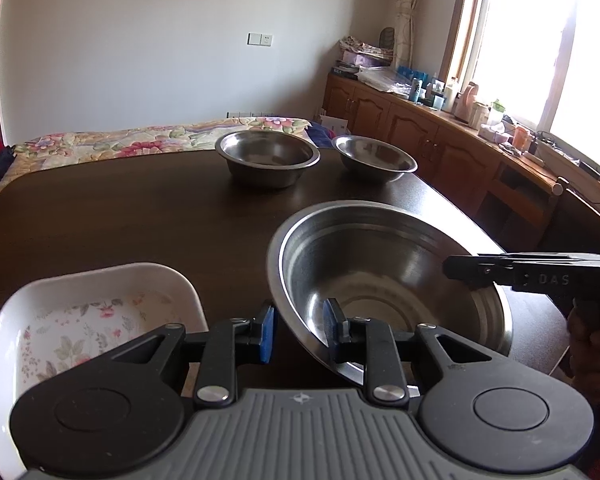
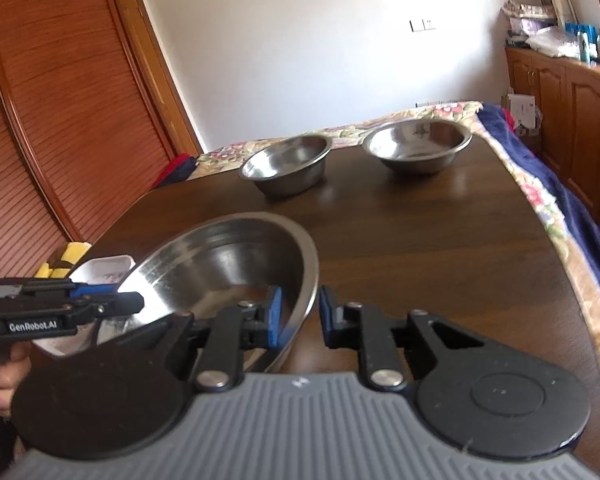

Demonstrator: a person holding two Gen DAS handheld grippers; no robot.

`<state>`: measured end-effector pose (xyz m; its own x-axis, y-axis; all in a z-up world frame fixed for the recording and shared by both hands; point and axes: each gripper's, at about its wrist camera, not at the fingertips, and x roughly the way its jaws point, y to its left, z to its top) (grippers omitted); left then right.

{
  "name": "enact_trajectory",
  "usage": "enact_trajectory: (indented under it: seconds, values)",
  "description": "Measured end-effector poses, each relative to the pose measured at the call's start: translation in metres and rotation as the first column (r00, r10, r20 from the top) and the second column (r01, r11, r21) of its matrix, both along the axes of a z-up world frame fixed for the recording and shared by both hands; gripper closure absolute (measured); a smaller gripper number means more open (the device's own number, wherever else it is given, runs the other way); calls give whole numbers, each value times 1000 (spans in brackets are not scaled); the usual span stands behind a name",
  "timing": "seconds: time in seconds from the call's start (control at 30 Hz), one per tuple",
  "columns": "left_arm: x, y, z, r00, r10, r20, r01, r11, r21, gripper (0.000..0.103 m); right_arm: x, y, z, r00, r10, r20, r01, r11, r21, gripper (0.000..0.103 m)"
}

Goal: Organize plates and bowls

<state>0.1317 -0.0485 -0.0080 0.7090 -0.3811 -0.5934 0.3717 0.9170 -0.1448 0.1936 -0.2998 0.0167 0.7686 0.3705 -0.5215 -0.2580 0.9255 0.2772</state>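
While each pair of tongs straddles an opposite side of the large steel bowl's [image 1: 380, 280] rim, neither seems clamped: the left tongs [image 1: 299, 330] stand at a narrow gape with one blue pad inside the wall and one outside, and the right tongs [image 2: 299, 318] sit likewise across the far side, a sliver of space showing beside the metal in both wrist views. Taking the rim from two sides looks like a way to steady a wide, slippery bowl that a single pinch would let swing. Whether the bowl rests flat on the dark bench [image 1: 140, 216] or is tipped slightly off it, I cannot tell, though it looks tilted. Just beside it on the left lies a white floral dish [image 1: 80, 320], near enough to be clipped if the bowl swings. Well apart, at the bench's far edge, two smaller steel bowls [image 1: 267, 162] wait side by side without touching, likely the stack's other members; nesting appears not yet begun.
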Motion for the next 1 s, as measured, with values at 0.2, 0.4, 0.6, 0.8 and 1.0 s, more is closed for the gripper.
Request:
enact_trajectory:
  seconds: [0.2, 0.4, 0.6, 0.8, 1.0]
  values:
    - [11, 10, 9, 999, 34, 33, -34, 999, 8, 65, 7, -10, 19, 999, -14, 41, 16, 998, -60, 77]
    - [26, 15, 25, 995, 56, 81, -59, 998, 36, 60, 25, -17, 41, 996, -6, 89, 15, 994, -104, 76]
    - [46, 14, 44, 987, 75, 145, -85, 994, 65, 47, 56, -15, 58, 990, 39, 133, -17, 987, -160, 75]
    - [72, 9, 54, 979, 90, 183, -106, 991, 80, 31, 92, -5, 59, 987, 90, 136, -63, 981, -185, 70]
    - [92, 3, 52, 975, 96, 198, -120, 987, 111, 19, 120, 7, 53, 984, 128, 125, -101, 974, -203, 53]
